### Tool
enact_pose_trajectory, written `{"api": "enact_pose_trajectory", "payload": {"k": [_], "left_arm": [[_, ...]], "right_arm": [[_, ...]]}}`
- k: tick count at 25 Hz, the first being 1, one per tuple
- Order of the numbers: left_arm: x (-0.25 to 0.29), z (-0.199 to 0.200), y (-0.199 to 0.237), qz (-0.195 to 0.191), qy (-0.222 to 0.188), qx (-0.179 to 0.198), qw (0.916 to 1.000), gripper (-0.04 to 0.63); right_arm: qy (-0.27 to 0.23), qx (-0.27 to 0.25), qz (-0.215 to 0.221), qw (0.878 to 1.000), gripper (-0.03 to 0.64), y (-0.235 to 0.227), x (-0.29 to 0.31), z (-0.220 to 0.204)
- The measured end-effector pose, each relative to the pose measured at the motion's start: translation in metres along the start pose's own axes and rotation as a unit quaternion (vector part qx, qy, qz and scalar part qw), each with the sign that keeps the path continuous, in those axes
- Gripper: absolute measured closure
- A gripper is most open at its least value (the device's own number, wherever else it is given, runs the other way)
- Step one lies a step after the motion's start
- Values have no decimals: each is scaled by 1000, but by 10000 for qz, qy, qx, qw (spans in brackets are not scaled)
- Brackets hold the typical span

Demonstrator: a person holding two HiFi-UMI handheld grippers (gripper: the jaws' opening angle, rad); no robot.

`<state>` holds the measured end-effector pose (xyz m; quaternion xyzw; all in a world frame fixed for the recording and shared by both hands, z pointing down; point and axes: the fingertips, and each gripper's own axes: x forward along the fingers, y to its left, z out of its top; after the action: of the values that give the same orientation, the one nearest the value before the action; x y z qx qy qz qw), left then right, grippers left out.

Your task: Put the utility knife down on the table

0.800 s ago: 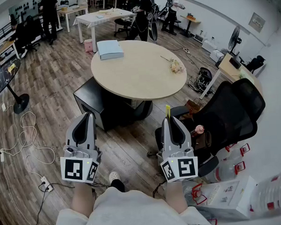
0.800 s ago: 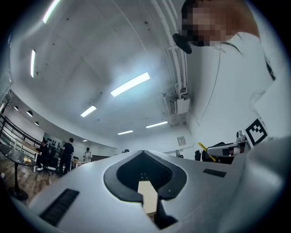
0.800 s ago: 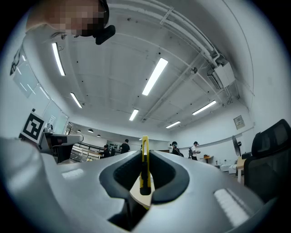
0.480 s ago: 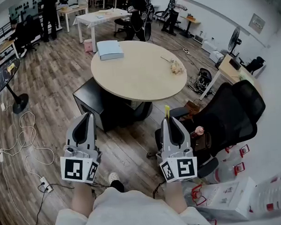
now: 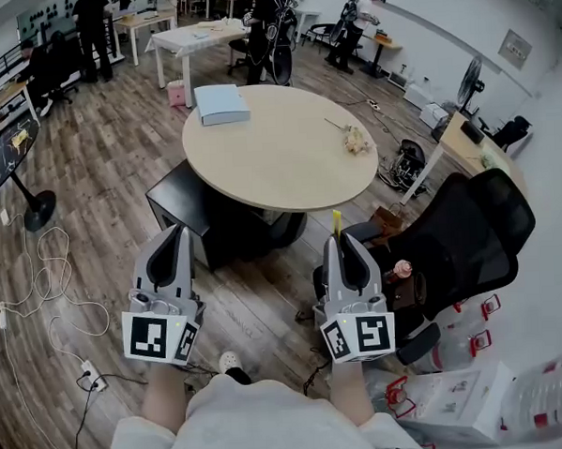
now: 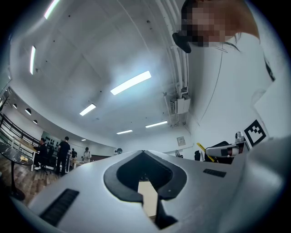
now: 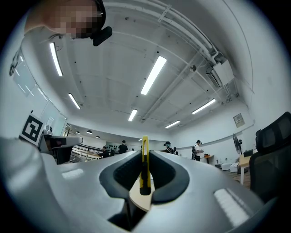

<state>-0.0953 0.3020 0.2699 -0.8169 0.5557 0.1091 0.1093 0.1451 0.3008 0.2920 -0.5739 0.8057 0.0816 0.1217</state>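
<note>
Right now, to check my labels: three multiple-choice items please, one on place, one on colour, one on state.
1. The light blue box lies: A on the floor; B on the round table; C on the black chair.
2. The utility knife is: A red; B yellow; C green.
3. The right tongs are: A open, empty; B resting on the table; C shut on the utility knife.
B: it sits at the tabletop's far-left edge. B: its yellow body shows in the right gripper view. C: the jaws clamp it.
</note>
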Motion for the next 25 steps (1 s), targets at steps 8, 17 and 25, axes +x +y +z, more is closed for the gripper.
{"api": "enact_pose_trajectory", "payload": {"k": [8, 17, 25], "left_arm": [[29, -8, 35, -4, -44, 26, 10000, 588], [58, -17, 73, -109, -101, 61, 9999, 588], [72, -36, 96, -121, 13, -17, 9999, 588]], "right_arm": [[-18, 4, -35, 10000, 558, 6, 45, -13], [-53, -11, -72, 10000, 557, 19, 90, -28], [83, -4, -66, 9999, 557, 28, 114, -48]]}}
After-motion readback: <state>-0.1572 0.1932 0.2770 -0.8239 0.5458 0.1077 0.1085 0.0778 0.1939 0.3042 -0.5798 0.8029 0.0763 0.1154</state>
